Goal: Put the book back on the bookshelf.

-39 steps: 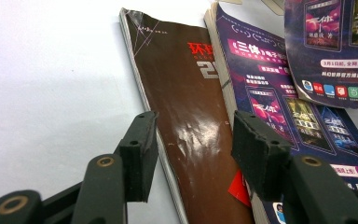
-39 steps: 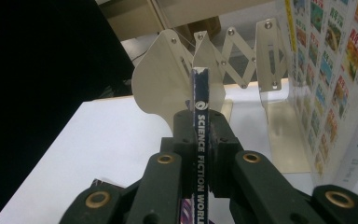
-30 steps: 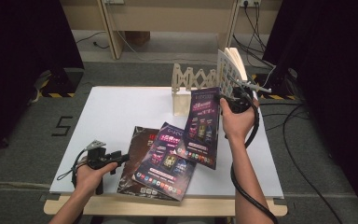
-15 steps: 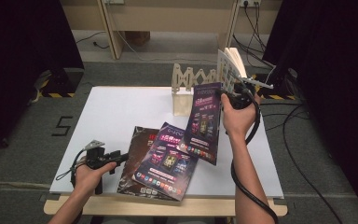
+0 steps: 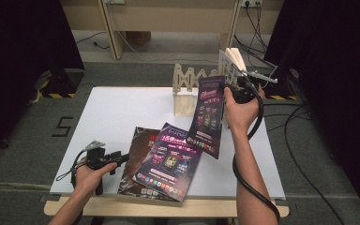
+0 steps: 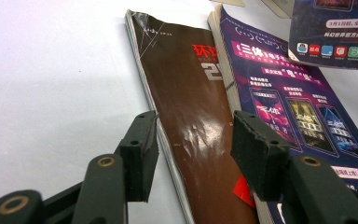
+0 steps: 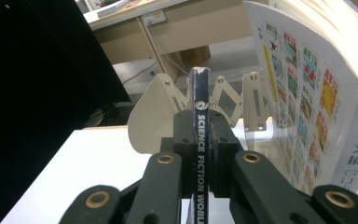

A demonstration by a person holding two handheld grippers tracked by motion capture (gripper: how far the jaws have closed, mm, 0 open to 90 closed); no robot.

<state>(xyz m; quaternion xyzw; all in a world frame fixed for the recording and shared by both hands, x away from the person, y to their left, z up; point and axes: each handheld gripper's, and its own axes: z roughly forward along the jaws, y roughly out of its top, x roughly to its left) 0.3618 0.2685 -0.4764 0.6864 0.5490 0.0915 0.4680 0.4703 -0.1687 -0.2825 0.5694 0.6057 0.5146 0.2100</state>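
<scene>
Where right claw [image 7: 200,154] clamps, magazine [image 7: 199,140] spine reads "SCIENCE FICTION WORL".

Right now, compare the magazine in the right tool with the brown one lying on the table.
The held magazine hangs upright, clamped at its spine by the right tool; the brown magazine lies flat, ungripped.
The held one's cover is purple; the brown one's is dark, glossy, creased, partly under another.
Both are thin.

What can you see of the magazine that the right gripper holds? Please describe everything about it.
The magazine is thin, with a glossy dark purple cover carrying pink headings and rows of small coloured icons. Its dark blue spine reads "SCIENCE FICTION WORLD". The right gripper is shut on that spine, and the magazine hangs above the white table, beside the wooden rack.
</scene>
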